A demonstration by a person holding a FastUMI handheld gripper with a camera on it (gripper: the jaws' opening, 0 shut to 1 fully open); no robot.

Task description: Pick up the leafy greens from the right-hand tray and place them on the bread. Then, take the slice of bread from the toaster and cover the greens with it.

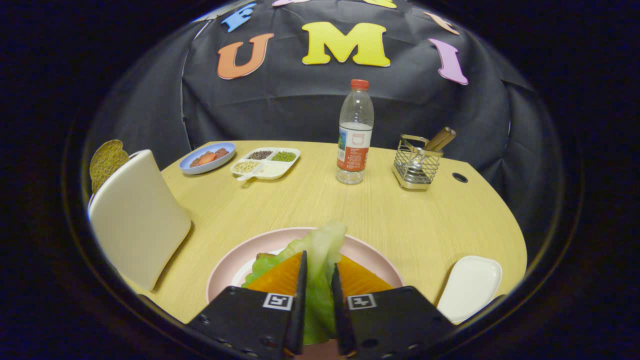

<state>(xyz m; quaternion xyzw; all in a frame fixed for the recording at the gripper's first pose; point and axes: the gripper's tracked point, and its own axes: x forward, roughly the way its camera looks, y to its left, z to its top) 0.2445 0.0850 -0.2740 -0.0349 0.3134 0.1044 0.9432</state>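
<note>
My gripper (pixel 318 272) is shut on the leafy greens (pixel 320 250), a pale green leaf that stands up between the fingers and hangs over the pink plate (pixel 235 262). On that plate lies a stack with an orange layer (pixel 280 277) and a green leaf edge beneath; the bread under it is mostly hidden. The white toaster (pixel 137 217) stands to the left of the plate, with a brown slice of bread (pixel 106 161) sticking up from its top. The white right-hand tray (pixel 470 287) sits to the right of the fingers with nothing showing on it.
At the back of the wooden table stand a water bottle (pixel 355 135), a wire cutlery holder (pixel 414 162), a divided white dish of grains (pixel 266 162) and a blue plate of food (pixel 207 157). A cable hole (pixel 459 177) lies by the holder.
</note>
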